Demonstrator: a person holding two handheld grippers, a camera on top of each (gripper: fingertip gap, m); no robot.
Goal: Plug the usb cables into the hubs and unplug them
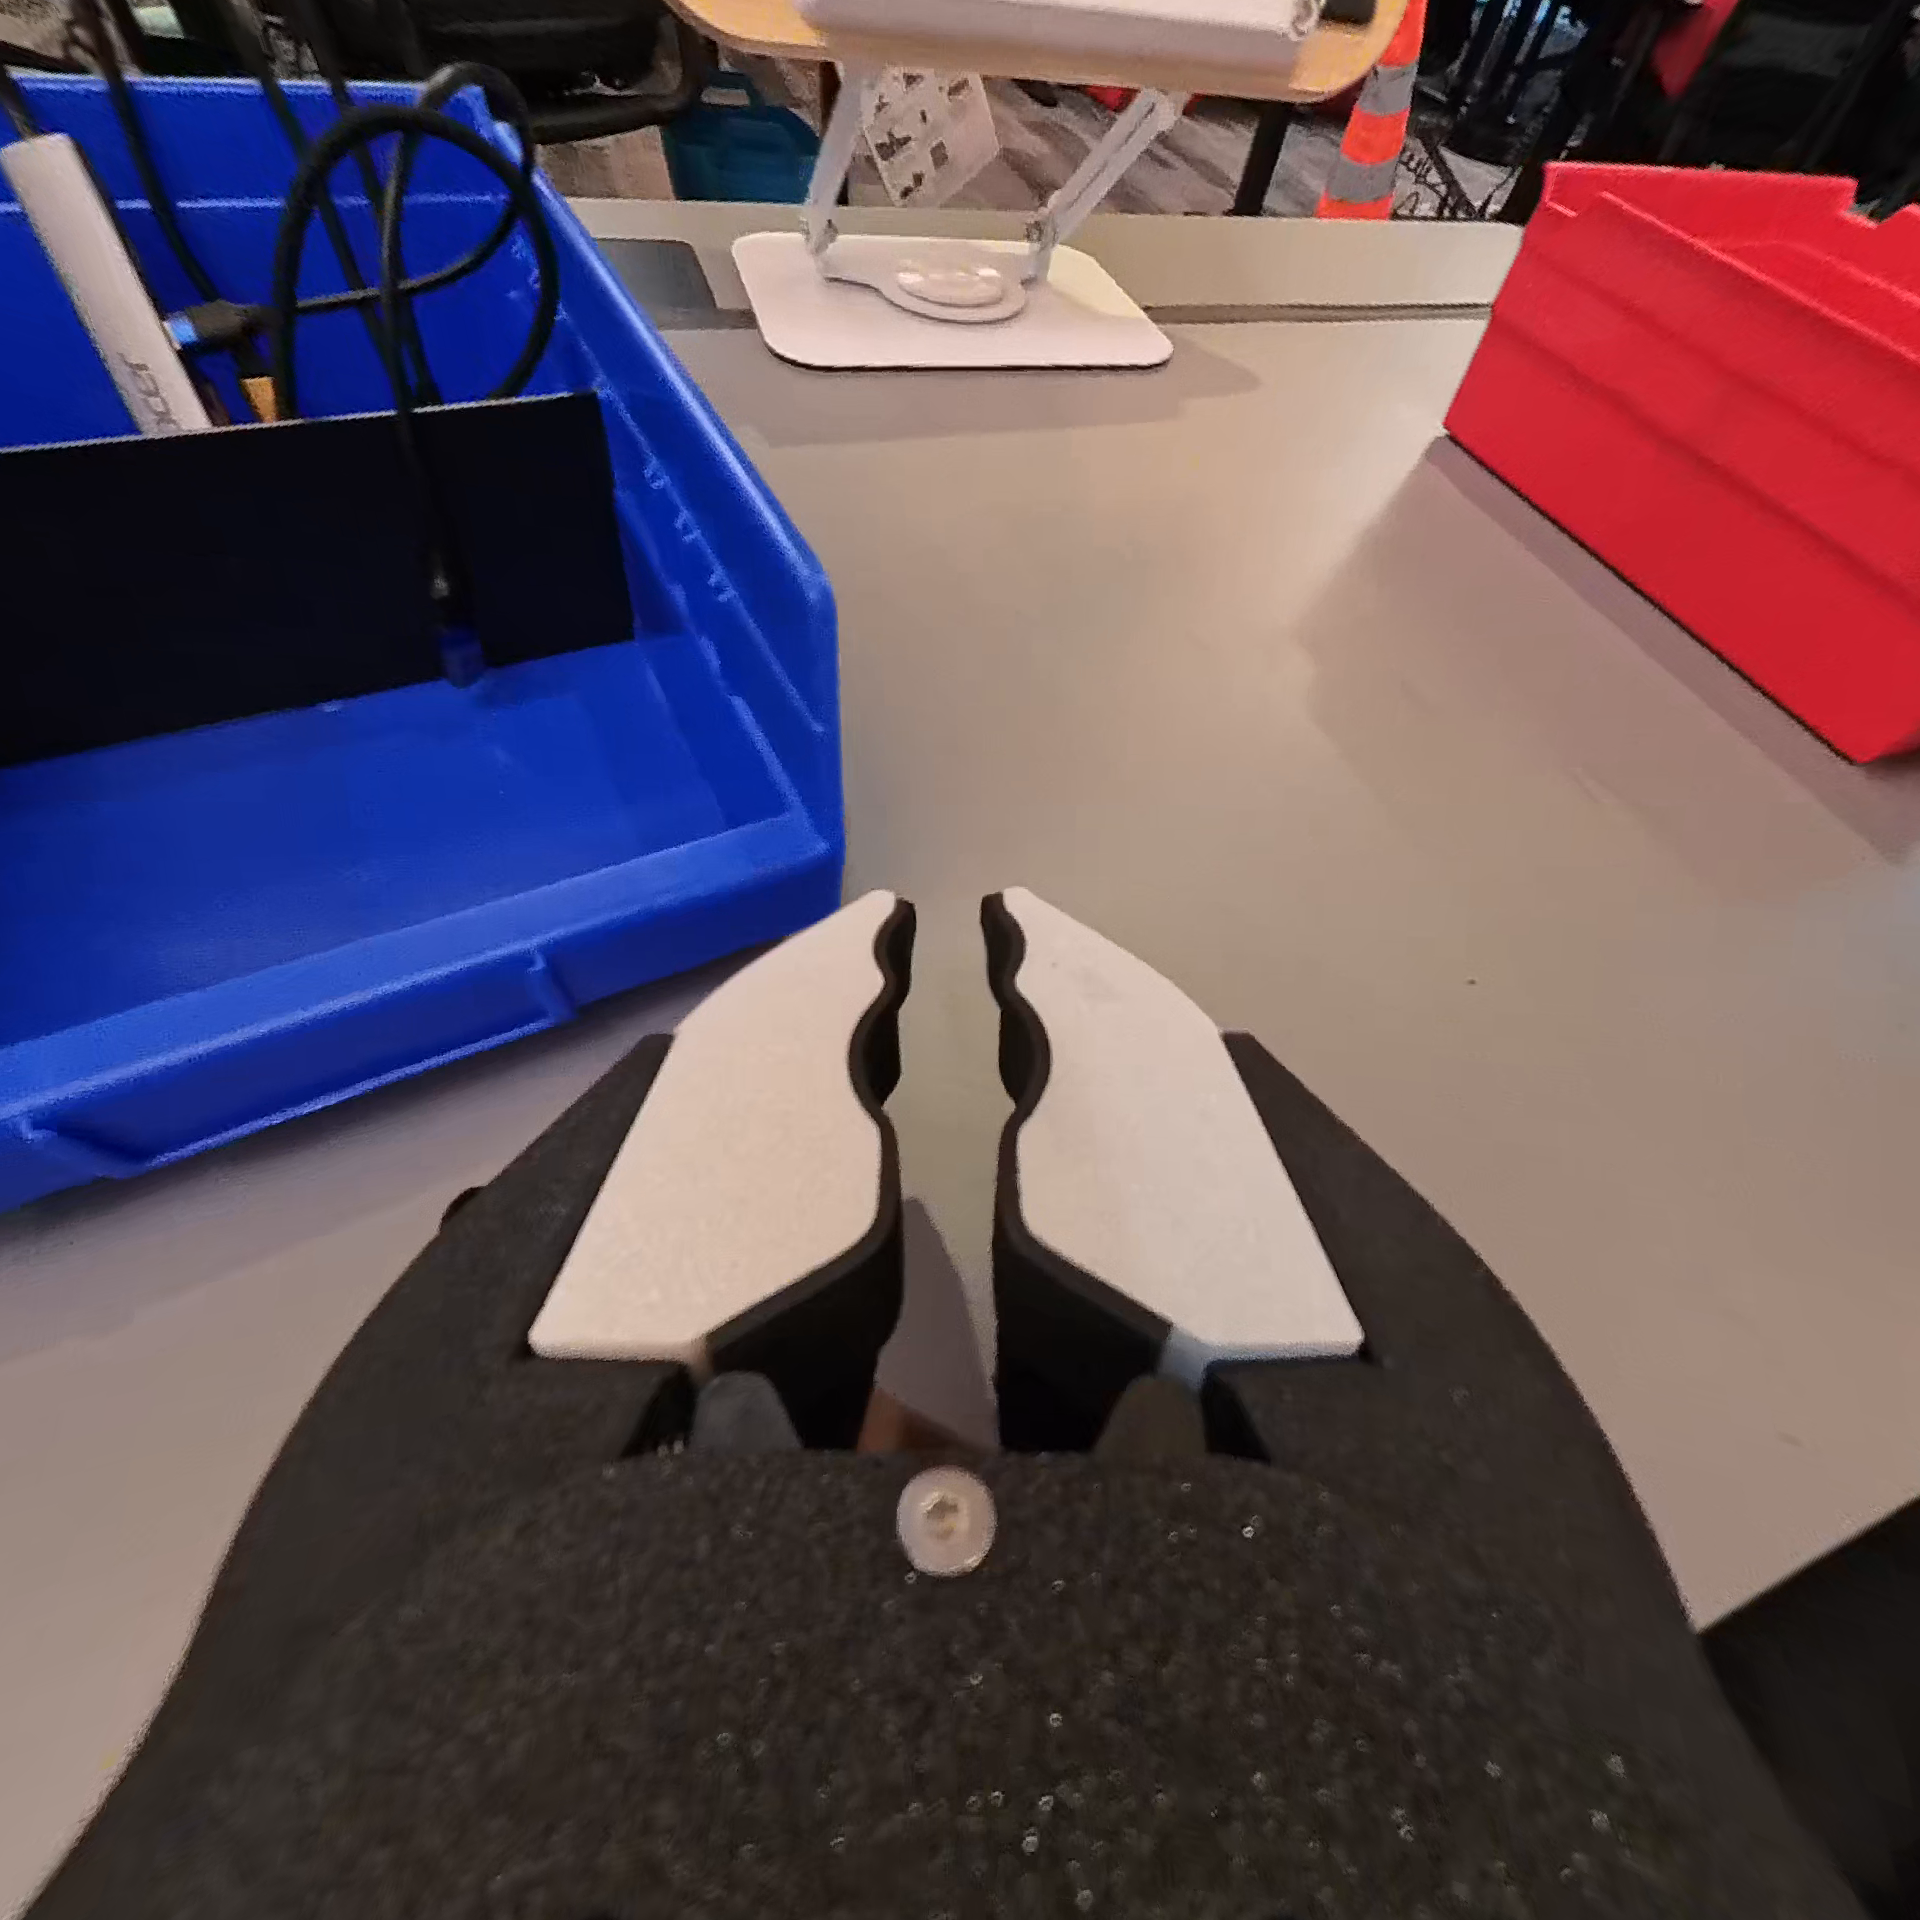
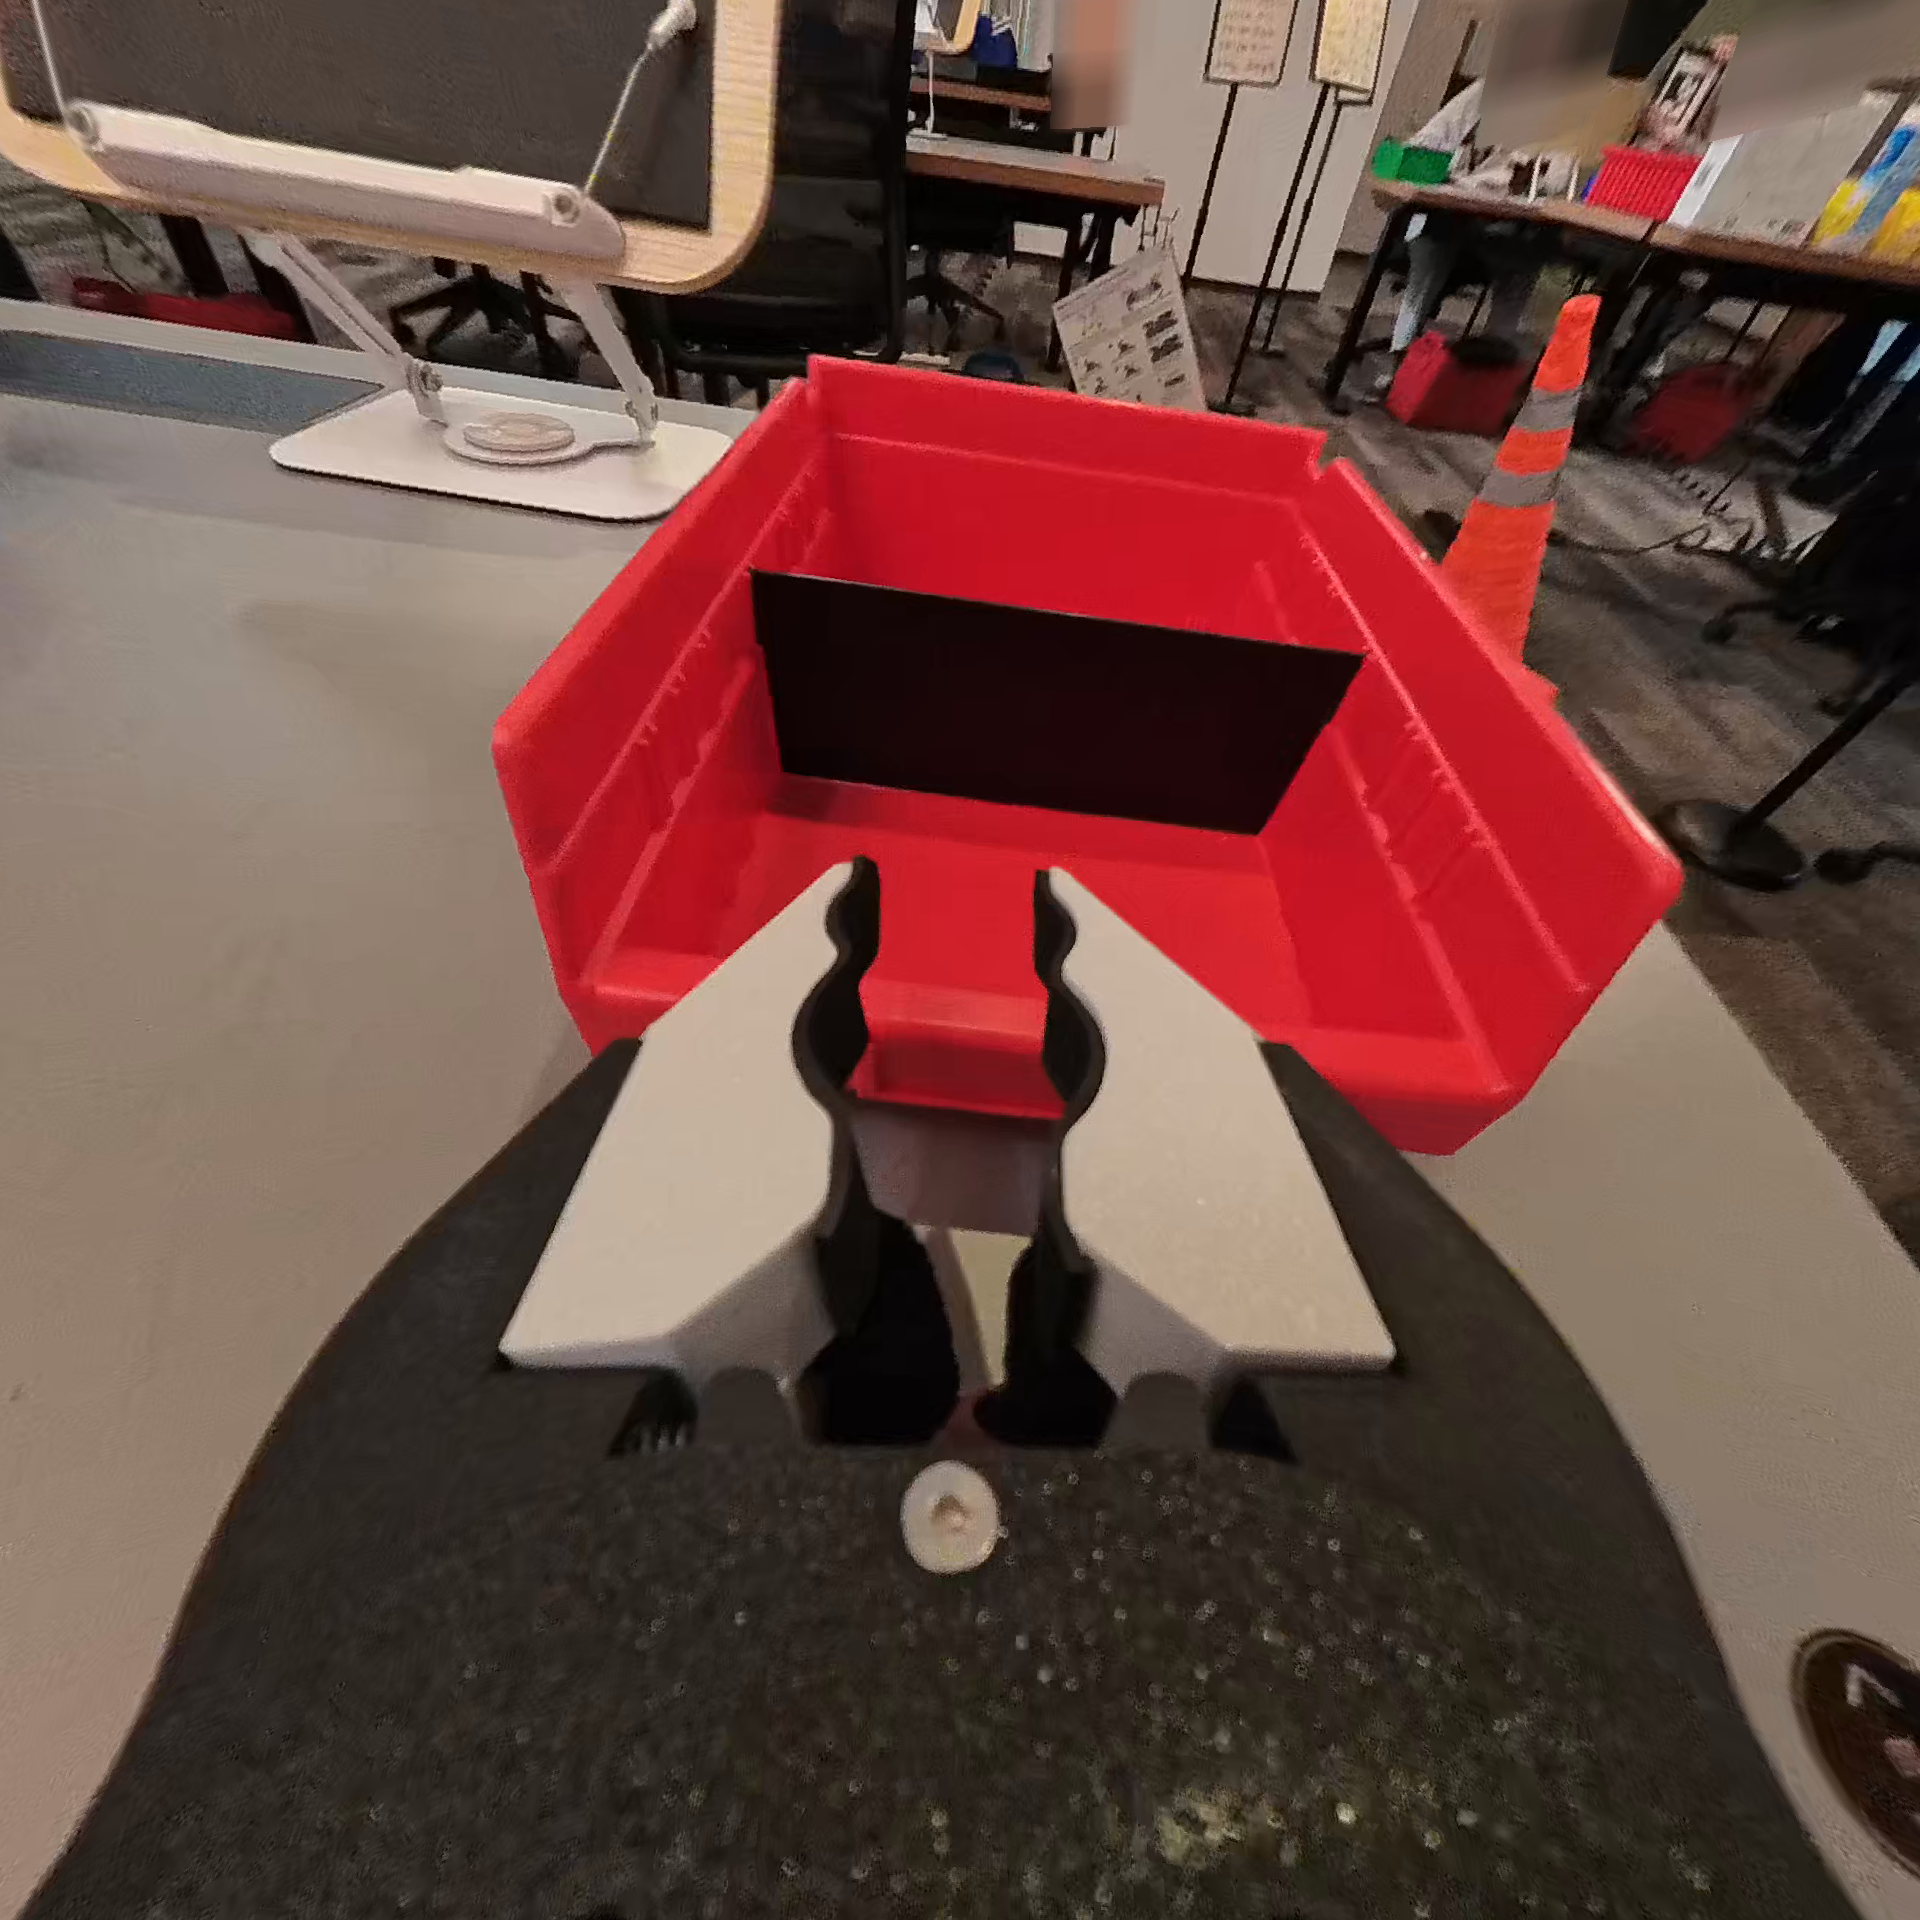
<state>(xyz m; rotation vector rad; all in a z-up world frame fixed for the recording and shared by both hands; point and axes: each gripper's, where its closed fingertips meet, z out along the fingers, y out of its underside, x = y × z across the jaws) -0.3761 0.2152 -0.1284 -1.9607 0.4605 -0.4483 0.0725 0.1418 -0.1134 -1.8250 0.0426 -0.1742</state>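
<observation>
Both claws hold nothing: the left gripper (image 1: pixel 948 906), slightly parted, has the usb cables (image 1: pixel 416 260) ahead-left in the blue bin (image 1: pixel 665 914), while the right gripper (image 2: pixel 956 873), wider, faces the red bin (image 2: pixel 1455 1101).

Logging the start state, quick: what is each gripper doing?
Left gripper: open slightly, holding nothing.
Right gripper: open, empty, over the red bin.

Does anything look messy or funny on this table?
A little. In the blue bin, the black cables sit in a loose tangle behind the black divider, and one plug dangles over it into the front part. The red bin looks bare apart from its own divider. Nothing looks spilled or broken.
</observation>
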